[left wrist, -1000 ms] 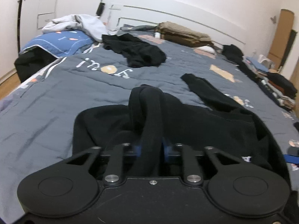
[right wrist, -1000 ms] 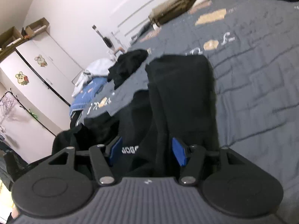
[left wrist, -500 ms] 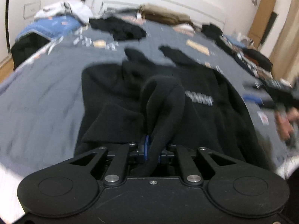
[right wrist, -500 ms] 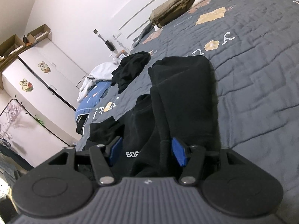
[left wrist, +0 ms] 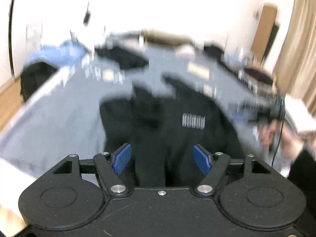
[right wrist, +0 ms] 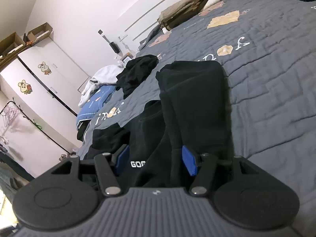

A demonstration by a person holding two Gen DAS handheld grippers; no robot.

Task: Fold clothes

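Black sweatshirt lies spread on the grey bed. Above its near edge, the left hand-held gripper tilts downward, jaws opening, pads clear of cloth. The right hand-held gripper, angled down, stands half-spread around a raised fold.

the room has plain white walls, evenly lit. a bed with a grey quilted cover printed with tan patches and white lettering fills most of both views. a white panelled headboard stands at the bed's far edge. a blue pillow lies at the far left corner of the bed. a white wardrobe with cartoon animal stickers stands against the wall, with open cardboard boxes on top. beside it stands a dark clothes rack. the left wrist view, blurred, shows wooden flooring, a beige curtain and a brown board against the wall.
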